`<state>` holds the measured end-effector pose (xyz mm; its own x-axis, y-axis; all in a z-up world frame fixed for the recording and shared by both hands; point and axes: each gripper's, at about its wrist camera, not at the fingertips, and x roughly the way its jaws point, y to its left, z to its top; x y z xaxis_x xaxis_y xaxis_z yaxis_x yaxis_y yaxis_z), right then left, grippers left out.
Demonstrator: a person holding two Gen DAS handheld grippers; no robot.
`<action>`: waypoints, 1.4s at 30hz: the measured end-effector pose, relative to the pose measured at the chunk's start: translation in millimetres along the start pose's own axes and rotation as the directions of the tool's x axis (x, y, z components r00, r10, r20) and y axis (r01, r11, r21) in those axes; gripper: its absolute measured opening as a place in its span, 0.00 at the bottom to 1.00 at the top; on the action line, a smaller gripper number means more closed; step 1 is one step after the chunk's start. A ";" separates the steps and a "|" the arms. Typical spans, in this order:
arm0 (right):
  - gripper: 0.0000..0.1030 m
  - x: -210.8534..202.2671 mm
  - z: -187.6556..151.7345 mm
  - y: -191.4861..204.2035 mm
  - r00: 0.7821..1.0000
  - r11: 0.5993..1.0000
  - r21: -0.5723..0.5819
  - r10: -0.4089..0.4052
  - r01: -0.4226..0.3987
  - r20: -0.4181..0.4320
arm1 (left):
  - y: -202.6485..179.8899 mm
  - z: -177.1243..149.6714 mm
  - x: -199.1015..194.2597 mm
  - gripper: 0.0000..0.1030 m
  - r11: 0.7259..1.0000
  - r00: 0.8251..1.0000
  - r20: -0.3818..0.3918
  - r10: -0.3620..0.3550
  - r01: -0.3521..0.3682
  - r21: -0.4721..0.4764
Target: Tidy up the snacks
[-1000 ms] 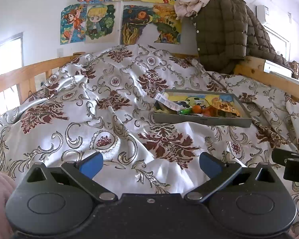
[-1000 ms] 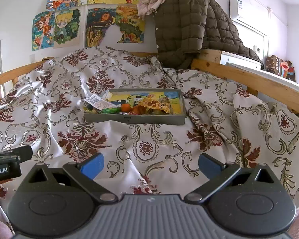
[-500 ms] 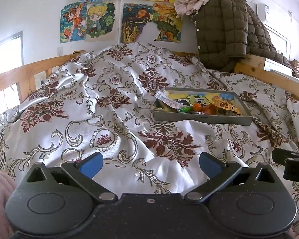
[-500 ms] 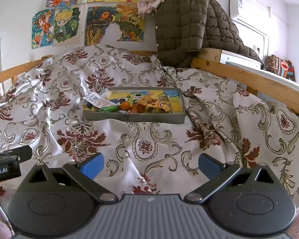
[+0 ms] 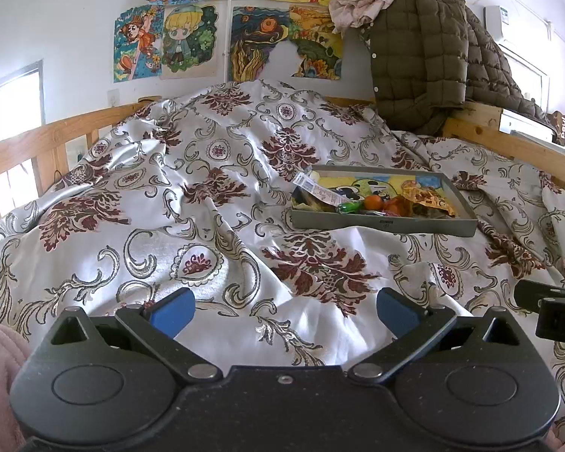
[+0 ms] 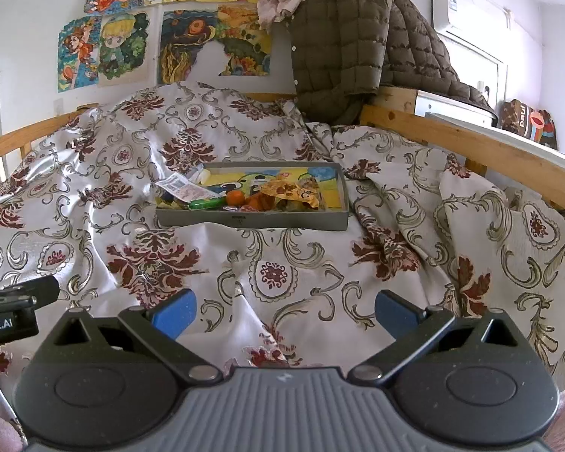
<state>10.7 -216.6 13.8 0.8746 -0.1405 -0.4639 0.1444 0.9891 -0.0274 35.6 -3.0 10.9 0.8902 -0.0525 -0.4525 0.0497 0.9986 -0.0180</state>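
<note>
A shallow grey tray point(image 5: 384, 223) point(image 6: 252, 221) lies on the patterned bedspread, ahead and right in the left wrist view, ahead and centre in the right wrist view. It holds several snacks: a white wrapper point(image 5: 318, 190) point(image 6: 180, 186) at its left end, a green packet point(image 6: 206, 203), an orange round sweet point(image 5: 374, 201) point(image 6: 235, 197) and a yellow crinkled bag point(image 5: 427, 197) point(image 6: 288, 190). My left gripper point(image 5: 284, 310) is open and empty, low over the bedspread. My right gripper point(image 6: 285, 310) is open and empty, also well short of the tray.
The silver and maroon bedspread point(image 5: 207, 203) is rumpled into folds. Wooden bed rails point(image 5: 37, 143) point(image 6: 471, 143) run along both sides. A brown quilted jacket point(image 6: 358, 49) hangs over the far right corner. Drawings point(image 5: 192, 37) cover the wall.
Both views have tilted up slightly, so the tray sits a little lower in each frame. Both grippers stay open and empty.
</note>
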 end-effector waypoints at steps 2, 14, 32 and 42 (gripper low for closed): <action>1.00 1.1 -1.8 -0.9 1.000 1.000 0.002 0.000 0.000 -0.003 | -0.2 0.1 -0.1 0.99 1.000 1.000 0.000 0.000 0.000 0.001; 1.00 1.4 -1.6 -1.7 1.000 1.000 0.012 -0.004 0.004 -0.012 | 0.1 -0.4 0.3 0.99 1.000 1.000 0.003 0.000 0.000 0.005; 1.00 0.5 -1.5 -1.5 1.000 1.000 0.010 -0.004 0.004 -0.015 | 2.2 -3.3 1.3 0.99 1.000 1.000 -0.004 0.001 -0.001 0.003; 1.00 0.4 -1.1 -0.3 1.000 1.000 0.009 -0.006 0.006 -0.016 | 4.1 -3.4 3.0 0.99 1.000 1.000 -0.015 -0.009 0.009 0.005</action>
<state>10.6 -216.9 12.7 0.8665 -0.1454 -0.4775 0.1535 0.9879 -0.0222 36.9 0.9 6.4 0.8829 -0.0615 -0.4656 0.0599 0.9980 -0.0181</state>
